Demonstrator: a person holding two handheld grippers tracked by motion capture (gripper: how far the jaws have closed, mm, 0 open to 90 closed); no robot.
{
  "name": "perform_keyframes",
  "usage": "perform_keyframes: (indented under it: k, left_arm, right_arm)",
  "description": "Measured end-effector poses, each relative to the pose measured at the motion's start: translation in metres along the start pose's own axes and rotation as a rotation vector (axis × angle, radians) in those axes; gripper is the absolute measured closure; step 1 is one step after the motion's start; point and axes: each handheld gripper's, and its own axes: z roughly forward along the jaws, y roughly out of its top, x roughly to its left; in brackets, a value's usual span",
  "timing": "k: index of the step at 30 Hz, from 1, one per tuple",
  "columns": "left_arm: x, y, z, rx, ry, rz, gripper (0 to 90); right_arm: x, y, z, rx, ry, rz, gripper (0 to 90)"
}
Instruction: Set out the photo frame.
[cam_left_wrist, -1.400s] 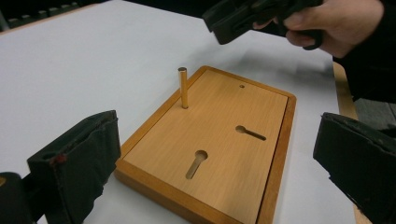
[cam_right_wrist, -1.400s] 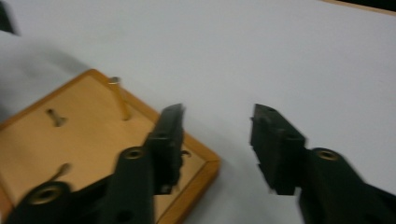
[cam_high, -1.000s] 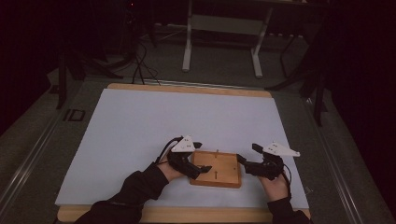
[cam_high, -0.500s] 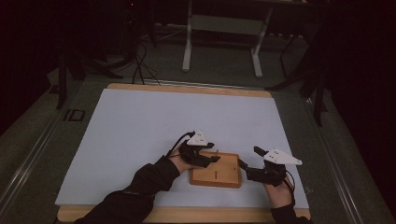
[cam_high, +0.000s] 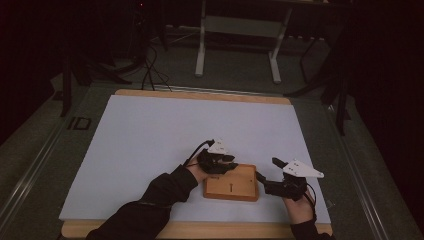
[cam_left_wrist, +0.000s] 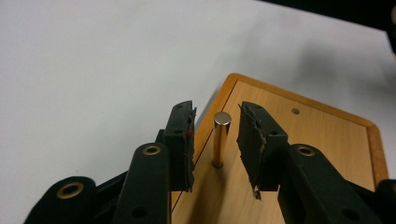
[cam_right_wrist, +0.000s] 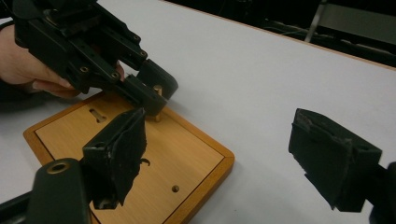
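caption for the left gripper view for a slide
Left gripper open, its jaws either side of an upright brass pin standing in a wooden board.

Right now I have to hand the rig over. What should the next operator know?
Left gripper: open, jaws on either side of the upright brass pin near a corner of the wooden board, not closed on it.
Right gripper: open, holding nothing, beside the board's right edge.
Board lies on the white mat, near the front.
Done: left gripper lined up on the pin.
Left, probably: close and pull the pin.
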Motion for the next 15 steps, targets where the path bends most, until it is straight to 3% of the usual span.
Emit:
perform_keyframes:
  k: [10,15]
  left_arm:
    - [-0.0047,0.006,0.0005,0.04,0.023,0.011,80.3]
    - [-0.0029,0.0078,0.002,0.06,0.006,0.011,83.4]
  right_arm:
    - [0.0014,-0.0008,-0.0008,0.021,0.024,-0.01,18.9]
    - [0.0015,-0.0002,-0.0003,0.025,0.047,-0.02,17.6]
